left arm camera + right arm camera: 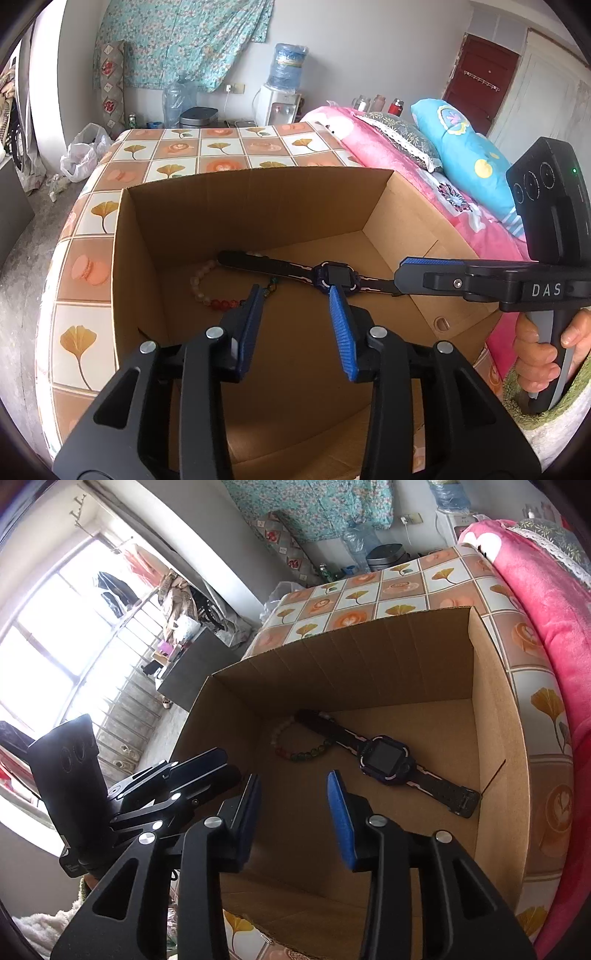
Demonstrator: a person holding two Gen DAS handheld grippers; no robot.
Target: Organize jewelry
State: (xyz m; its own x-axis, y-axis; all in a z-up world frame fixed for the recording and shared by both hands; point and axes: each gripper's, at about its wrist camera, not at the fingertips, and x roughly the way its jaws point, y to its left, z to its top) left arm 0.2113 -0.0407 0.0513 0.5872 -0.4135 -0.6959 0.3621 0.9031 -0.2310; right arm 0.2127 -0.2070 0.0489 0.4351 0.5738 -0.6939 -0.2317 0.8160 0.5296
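An open cardboard box [258, 206] [369, 657] stands on the patterned table. On its floor lies a dark purple smartwatch [332, 275] [386, 760] with its strap stretched flat. One strap end rests over a bead bracelet [207, 291] [295, 755] of pink, red and green beads. My left gripper [295, 295] [227, 766] hangs over the near part of the box, open, nothing between its blue pads. My right gripper [293, 779] [400, 275] reaches in from the right, open and empty. Its tip sits close to the watch's other strap end.
The box sits on a table [207, 147] covered in a ginkgo-and-macaron cloth. A bed with a pink blanket [388, 147] and a blue pillow [465, 155] runs along the right. A person's hand [535, 354] holds the right gripper's handle. A water dispenser [280, 99] stands behind.
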